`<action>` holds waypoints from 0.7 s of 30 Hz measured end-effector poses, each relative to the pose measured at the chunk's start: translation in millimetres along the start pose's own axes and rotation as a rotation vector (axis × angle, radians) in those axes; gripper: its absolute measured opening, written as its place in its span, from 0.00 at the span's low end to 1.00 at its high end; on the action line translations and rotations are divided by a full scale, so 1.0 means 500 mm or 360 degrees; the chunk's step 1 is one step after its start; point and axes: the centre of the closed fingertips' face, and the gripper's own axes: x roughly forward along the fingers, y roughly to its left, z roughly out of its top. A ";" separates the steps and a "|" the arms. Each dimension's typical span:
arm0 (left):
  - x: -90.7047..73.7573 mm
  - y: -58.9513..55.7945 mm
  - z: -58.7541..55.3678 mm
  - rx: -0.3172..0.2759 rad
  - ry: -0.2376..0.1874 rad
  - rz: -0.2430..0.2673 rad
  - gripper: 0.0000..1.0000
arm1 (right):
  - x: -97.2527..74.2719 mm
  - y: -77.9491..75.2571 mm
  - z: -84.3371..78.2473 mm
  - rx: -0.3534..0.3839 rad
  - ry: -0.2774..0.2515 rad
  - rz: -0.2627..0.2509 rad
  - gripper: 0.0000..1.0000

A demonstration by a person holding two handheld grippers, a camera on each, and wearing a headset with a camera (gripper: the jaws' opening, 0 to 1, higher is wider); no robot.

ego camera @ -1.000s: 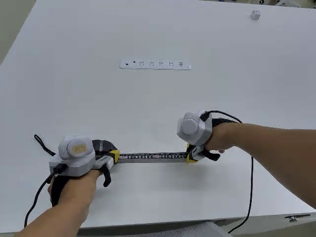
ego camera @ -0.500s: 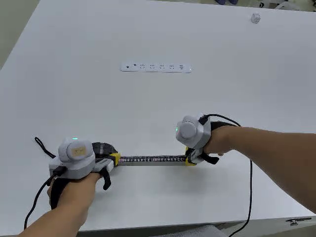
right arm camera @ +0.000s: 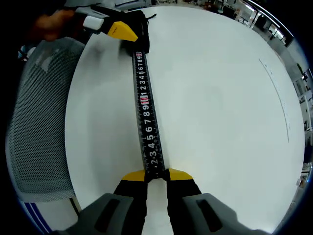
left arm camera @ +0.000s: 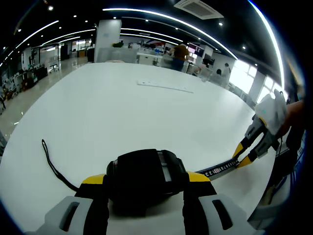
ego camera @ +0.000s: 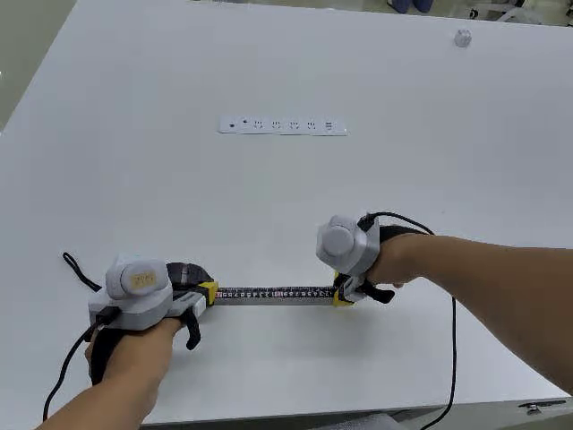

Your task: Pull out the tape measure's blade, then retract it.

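Tape measure (ego camera: 185, 271) at 7 o'clock on the bench (ego camera: 269, 197), clamped in the left tool (left arm camera: 145, 180); the right tool (right arm camera: 156, 175) pinches its blade (right arm camera: 145, 112) tip toward 3 o'clock, where a slipping pinch would likely whip the blade back.

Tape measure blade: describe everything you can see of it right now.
The blade is a narrow dark strip printed with pale numerals and a red mark at 10. It is drawn out straight from the black tape measure case, which the left gripper clamps, to the right gripper, whose yellow-tipped jaws pinch its free end. It runs low over the white table; whether it touches the top cannot be told.
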 end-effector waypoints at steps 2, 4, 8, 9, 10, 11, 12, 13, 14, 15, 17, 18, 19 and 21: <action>0.000 0.000 0.000 0.0000 0.0000 0.0000 0.58 | 0.000 0.000 0.001 0.0001 -0.0001 0.0001 0.14; 0.000 0.000 0.000 -0.0001 0.0000 -0.0001 0.58 | 0.001 -0.001 0.003 0.0006 -0.0002 0.0001 0.14; -0.001 0.000 0.001 -0.0002 0.0000 0.0000 0.58 | 0.001 0.000 0.007 0.0011 -0.0003 -0.0001 0.14; -0.001 0.000 0.001 -0.0003 -0.0001 0.0000 0.58 | 0.001 0.000 0.007 0.0013 -0.0002 -0.0001 0.14; -0.001 0.000 0.001 -0.0003 -0.0001 -0.0001 0.58 | 0.002 0.001 0.008 0.0011 -0.0003 -0.0001 0.14; -0.001 0.000 0.001 -0.0003 -0.0002 -0.0001 0.58 | 0.002 0.001 0.008 0.0012 -0.0003 -0.0001 0.14; -0.001 0.000 0.001 -0.0004 -0.0002 -0.0001 0.58 | 0.002 0.001 0.009 0.0011 -0.0003 -0.0001 0.14; -0.001 0.000 0.001 -0.0003 -0.0003 -0.0001 0.58 | 0.002 0.001 0.009 0.0010 -0.0003 -0.0001 0.14; -0.002 0.000 0.001 -0.0004 -0.0003 -0.0001 0.58 | 0.002 0.001 0.009 0.0012 -0.0004 -0.0001 0.14; -0.001 0.000 0.001 -0.0004 -0.0004 -0.0001 0.58 | 0.003 0.001 0.010 0.0013 -0.0003 -0.0001 0.14; -0.001 0.001 0.001 -0.0005 -0.0004 -0.0001 0.58 | 0.003 0.001 0.011 0.0009 -0.0004 0.0000 0.14; -0.001 0.001 0.001 -0.0005 -0.0004 -0.0001 0.58 | 0.003 0.002 0.012 0.0011 -0.0003 0.0000 0.14; -0.002 0.000 0.001 -0.0005 -0.0004 -0.0001 0.58 | 0.004 0.002 0.013 0.0009 -0.0003 0.0000 0.14; -0.002 0.000 0.001 -0.0005 -0.0005 -0.0001 0.58 | 0.004 0.003 0.014 0.0008 -0.0002 0.0001 0.14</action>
